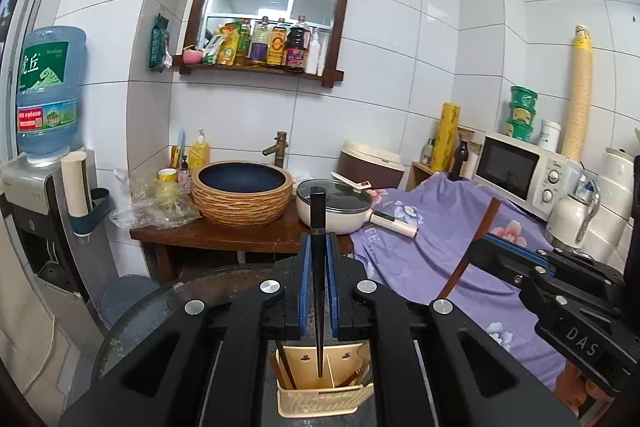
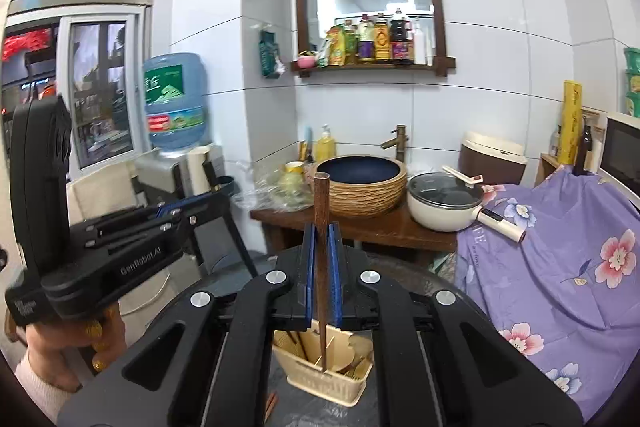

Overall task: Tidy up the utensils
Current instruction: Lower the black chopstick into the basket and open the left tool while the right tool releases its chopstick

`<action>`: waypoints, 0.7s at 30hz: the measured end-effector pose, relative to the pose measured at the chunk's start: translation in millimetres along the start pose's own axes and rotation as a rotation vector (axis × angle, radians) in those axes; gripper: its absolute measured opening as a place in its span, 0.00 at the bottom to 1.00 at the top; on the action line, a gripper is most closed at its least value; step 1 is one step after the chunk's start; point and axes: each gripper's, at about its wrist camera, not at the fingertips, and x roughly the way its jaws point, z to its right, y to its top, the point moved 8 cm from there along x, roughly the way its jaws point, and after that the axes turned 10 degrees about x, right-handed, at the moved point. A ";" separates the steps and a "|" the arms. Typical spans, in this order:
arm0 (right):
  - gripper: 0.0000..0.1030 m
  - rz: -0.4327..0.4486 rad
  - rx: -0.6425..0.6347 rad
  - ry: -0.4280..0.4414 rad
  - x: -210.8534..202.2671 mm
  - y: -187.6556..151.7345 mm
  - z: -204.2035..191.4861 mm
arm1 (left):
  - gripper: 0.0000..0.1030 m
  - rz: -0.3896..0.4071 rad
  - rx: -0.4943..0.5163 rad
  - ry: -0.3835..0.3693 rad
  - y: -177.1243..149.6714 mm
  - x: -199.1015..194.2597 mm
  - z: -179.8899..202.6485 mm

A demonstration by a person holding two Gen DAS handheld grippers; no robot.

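The left tongs [image 1: 319, 259] are pinching a black chopstick [image 1: 318, 227], the right tongs [image 2: 320, 255] a brown wooden chopstick [image 2: 321, 223], both over the cream slotted plastic utensil holder [image 1: 320, 395]; neither is seated yet, though other utensils are standing inside.

Left gripper [image 1: 319, 251], jaws clamped on black chopstick [image 1: 318, 267], above cream utensil basket [image 1: 320, 383].

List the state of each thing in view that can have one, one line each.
left gripper: shut on the black chopstick
black chopstick: held upright, tip over the utensil basket
right gripper: shut on the brown chopstick
brown chopstick: held upright, tip in the basket
utensil basket: upright, holding utensils
pot: lid on
microwave: door shut
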 end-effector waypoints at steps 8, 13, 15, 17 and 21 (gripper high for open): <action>0.07 -0.013 0.048 -0.034 38.5 -32.0 24.6 | 0.07 -0.052 -0.043 0.008 -47.3 41.5 -4.8; 0.07 -0.048 0.053 -0.051 54.6 -57.9 30.8 | 0.07 -0.087 -0.054 -0.001 -75.2 52.0 -5.2; 0.07 -0.063 0.053 -0.055 59.5 -68.9 31.7 | 0.07 -0.100 -0.055 -0.009 -85.6 54.5 -4.0; 0.07 -0.079 0.057 -0.058 64.9 -81.0 33.6 | 0.07 -0.111 -0.047 -0.004 -94.7 56.7 -3.9; 0.07 -0.099 0.052 -0.072 73.0 -100.5 37.3 | 0.07 -0.141 -0.039 -0.005 -111.0 62.5 -2.4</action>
